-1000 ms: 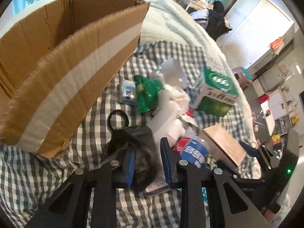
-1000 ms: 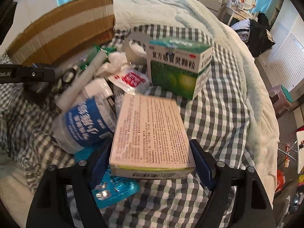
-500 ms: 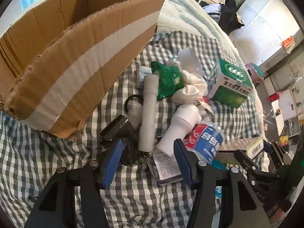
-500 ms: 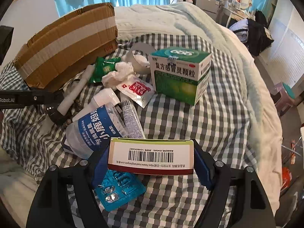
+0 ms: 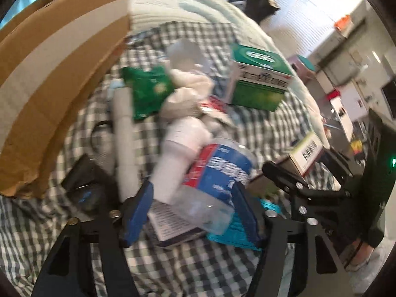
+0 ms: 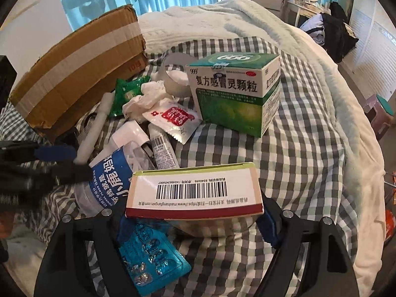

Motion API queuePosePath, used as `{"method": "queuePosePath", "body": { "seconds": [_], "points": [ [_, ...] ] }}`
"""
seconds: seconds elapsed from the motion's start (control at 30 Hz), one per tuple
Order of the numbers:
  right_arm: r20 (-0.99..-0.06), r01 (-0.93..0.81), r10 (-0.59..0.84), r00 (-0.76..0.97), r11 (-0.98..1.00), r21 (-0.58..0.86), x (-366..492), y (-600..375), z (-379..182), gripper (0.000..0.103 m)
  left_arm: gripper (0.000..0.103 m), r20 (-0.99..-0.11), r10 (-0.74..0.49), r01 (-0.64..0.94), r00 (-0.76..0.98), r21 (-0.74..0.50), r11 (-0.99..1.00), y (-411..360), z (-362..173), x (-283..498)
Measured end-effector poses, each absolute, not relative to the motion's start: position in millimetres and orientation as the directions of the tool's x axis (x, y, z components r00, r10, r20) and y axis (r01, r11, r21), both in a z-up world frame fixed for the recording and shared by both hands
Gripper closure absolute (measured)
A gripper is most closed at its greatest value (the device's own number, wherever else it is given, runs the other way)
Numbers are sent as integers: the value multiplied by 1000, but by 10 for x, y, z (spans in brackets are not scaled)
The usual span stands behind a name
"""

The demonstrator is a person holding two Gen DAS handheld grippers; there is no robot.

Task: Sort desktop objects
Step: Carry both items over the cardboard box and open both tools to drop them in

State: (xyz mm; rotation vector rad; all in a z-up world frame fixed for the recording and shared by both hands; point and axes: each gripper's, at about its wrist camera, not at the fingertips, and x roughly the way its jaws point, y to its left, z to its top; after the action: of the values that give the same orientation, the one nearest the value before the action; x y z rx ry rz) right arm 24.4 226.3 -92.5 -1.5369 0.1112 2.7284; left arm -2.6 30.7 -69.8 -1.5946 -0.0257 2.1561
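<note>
Clearly, "999" on green box (image 6: 237,91)

Checked bedsheet (image 6: 309,133) over a bed, cardboard box (image 6: 74,74), green medicine box (image 6: 235,94), blue-labelled jar (image 6: 106,173) (on its side), teal blister pack (image 6: 153,267)

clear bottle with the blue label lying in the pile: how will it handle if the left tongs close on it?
The bottle looks empty and thin-walled, so probably light and apt to dent. It lies on its side atop a leaflet, so it may roll or slide. The left tongs are opening astride it; the smooth wall could slip.
</note>
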Motion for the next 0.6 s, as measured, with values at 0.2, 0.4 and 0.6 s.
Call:
{"method": "queuePosePath", "body": {
  "seconds": [0.2,0.4,0.6],
  "points": [
    [-844,-88,-12,-537,-994,69,382,2468,-815,25,26,-918,321,-391,-232,-215,-895,574,-826,42],
    [-839,-106,-11,-544,-991,82,505,2626,-733,25,29,-923,264,-451,-281,-116,-885,819,-977,72],
    [-825,-102,-13,-564,-991,85,554,2667,-602,25,34,-926,253,-502,-282,-82,-861,868,-1022,106]
  ]
}}
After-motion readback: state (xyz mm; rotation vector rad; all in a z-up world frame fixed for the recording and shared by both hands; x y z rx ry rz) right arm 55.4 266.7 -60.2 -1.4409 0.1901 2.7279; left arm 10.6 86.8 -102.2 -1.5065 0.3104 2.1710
